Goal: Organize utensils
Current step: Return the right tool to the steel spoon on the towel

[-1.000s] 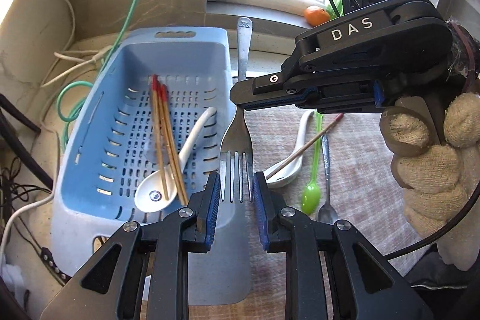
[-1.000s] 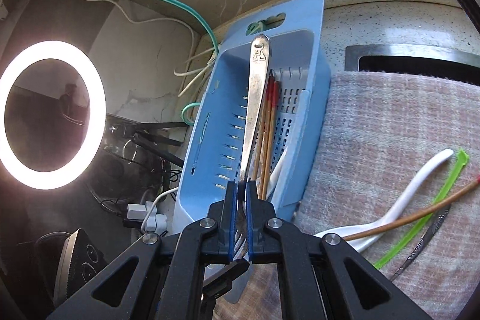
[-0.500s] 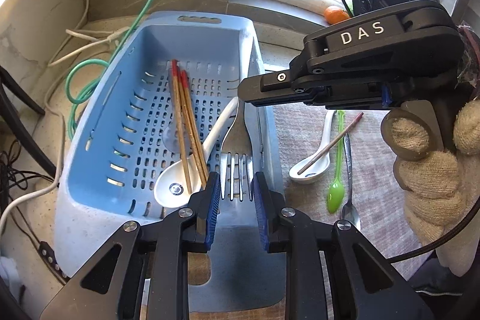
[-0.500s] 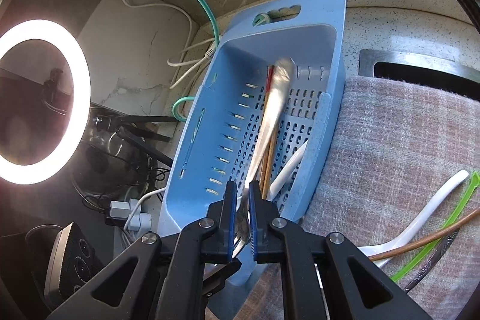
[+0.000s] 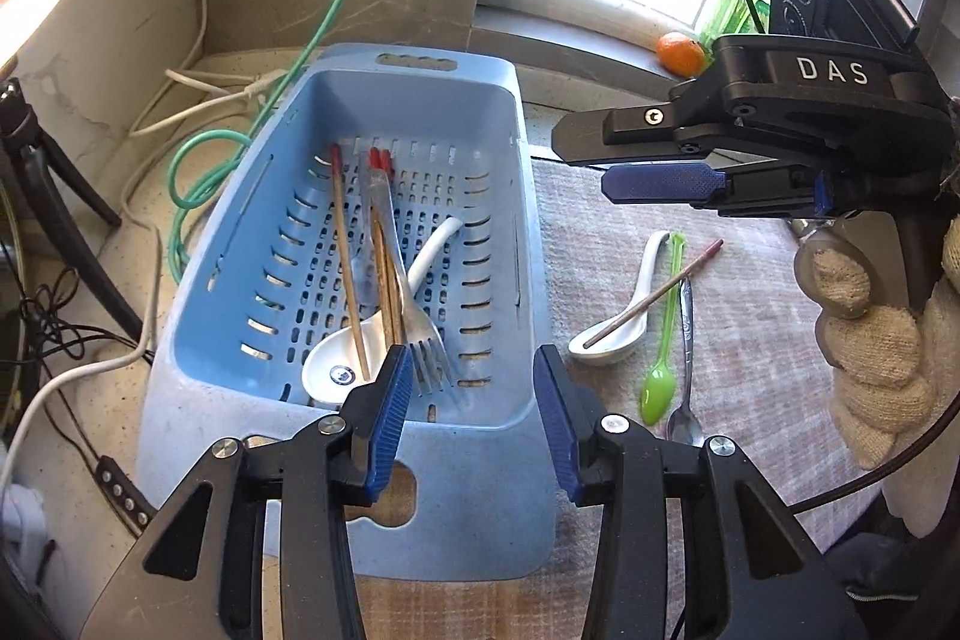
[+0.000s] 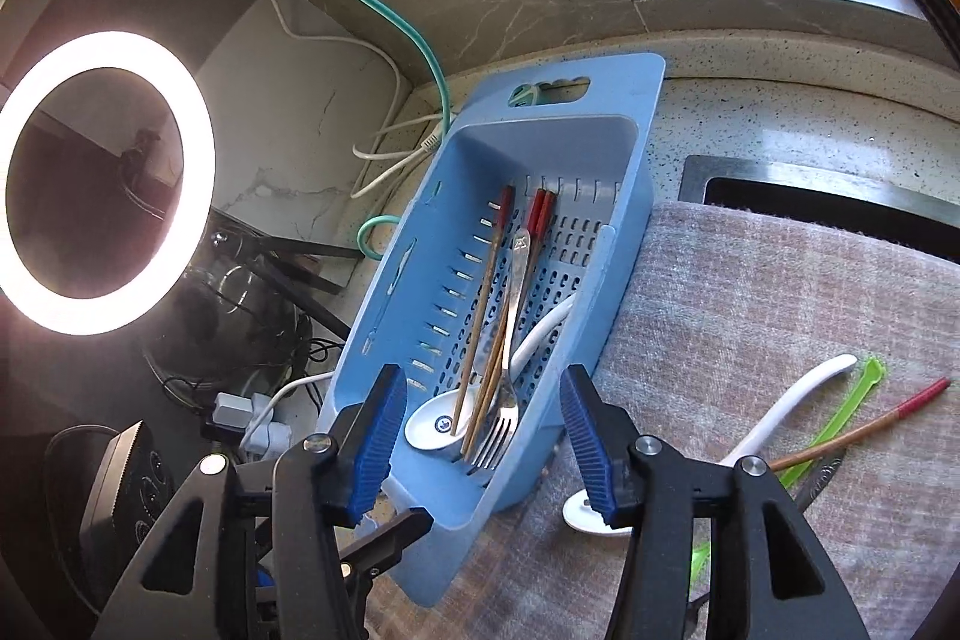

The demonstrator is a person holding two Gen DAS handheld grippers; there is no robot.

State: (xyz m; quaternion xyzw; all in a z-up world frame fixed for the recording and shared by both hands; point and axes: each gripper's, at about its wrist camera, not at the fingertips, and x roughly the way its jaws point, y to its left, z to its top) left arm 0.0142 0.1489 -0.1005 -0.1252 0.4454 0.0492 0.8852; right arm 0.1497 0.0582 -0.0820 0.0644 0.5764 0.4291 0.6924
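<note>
A blue slotted basket (image 5: 528, 232) (image 6: 624, 196) holds a metal fork (image 5: 414, 316) (image 6: 510, 340), red-tipped chopsticks (image 5: 345, 256) (image 6: 486, 292) and a white spoon (image 5: 336, 373) (image 6: 438, 421). My left gripper (image 5: 474, 400) is open and empty over the basket's near end. My right gripper (image 6: 474, 436) is open and empty above the fork; it shows in the left wrist view (image 5: 654, 172) to the right of the basket. On the cloth lie a white spoon (image 5: 624, 316) (image 6: 786, 412), a green spoon (image 5: 663, 358) (image 6: 840, 412), one chopstick (image 5: 654, 292) (image 6: 858, 430) and a metal spoon (image 5: 684, 376).
A checked cloth (image 5: 750, 340) (image 6: 750, 292) covers the counter right of the basket. Green and white cables (image 5: 198, 172) lie left of the basket. A ring light (image 6: 102, 184) stands at the left. An orange (image 5: 678, 53) sits on the window sill. A sink edge (image 6: 810, 184) shows behind the cloth.
My right gripper opened and let go of the fork, which now lies in the basket. My left gripper opened wide. Both grippers drew back a little from the basket.
</note>
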